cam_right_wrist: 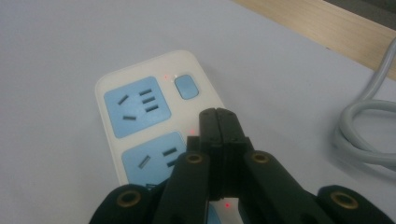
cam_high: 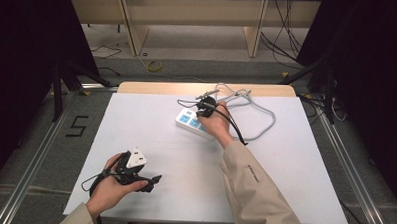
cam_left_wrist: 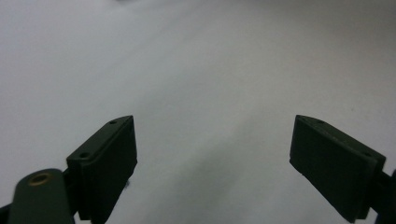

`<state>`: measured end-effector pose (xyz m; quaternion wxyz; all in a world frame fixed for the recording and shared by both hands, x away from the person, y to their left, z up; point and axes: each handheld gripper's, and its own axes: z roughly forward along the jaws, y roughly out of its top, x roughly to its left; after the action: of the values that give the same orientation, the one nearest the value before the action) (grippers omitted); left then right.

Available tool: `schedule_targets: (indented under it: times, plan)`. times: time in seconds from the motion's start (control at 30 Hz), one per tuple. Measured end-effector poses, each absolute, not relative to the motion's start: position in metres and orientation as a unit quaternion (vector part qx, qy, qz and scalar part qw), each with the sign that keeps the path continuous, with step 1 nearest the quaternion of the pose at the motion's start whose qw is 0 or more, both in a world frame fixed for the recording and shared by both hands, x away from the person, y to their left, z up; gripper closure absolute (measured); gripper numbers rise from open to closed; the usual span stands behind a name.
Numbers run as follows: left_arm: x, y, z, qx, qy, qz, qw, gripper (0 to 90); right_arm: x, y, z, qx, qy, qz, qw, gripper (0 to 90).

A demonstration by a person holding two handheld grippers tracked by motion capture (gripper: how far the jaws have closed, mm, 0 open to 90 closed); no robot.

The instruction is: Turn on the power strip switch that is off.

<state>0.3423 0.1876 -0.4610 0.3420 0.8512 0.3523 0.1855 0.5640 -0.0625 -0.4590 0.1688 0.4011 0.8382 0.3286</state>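
A white power strip (cam_high: 188, 122) with blue socket faces lies at the far middle of the white table; its grey cable (cam_high: 259, 114) loops off to the right. In the right gripper view the power strip (cam_right_wrist: 154, 116) has a blue switch button (cam_right_wrist: 186, 86) at its end. My right gripper (cam_right_wrist: 219, 116) hovers over the strip with its jaws pressed together and nothing between them, the tips just short of that button. My left gripper (cam_high: 151, 183) rests near the front left of the table. In the left gripper view, my left gripper (cam_left_wrist: 212, 154) stands wide open over bare table.
The white table top (cam_high: 150, 140) has a wooden strip (cam_high: 152, 87) along its far edge. Grey cable coils (cam_right_wrist: 369, 126) lie right of the strip. Beyond the table are a wooden frame, floor cables and dark curtains on both sides.
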Motion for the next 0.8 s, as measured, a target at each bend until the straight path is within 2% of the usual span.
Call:
schedule_targets:
  times: [0.8]
  plan:
    - [0.3422,0.1885,-0.4610,0.851,0.353,0.185,0.342,14.5,0.5652,-0.0575,-0.4592,0.408,0.836,0.327,0.165,90.0]
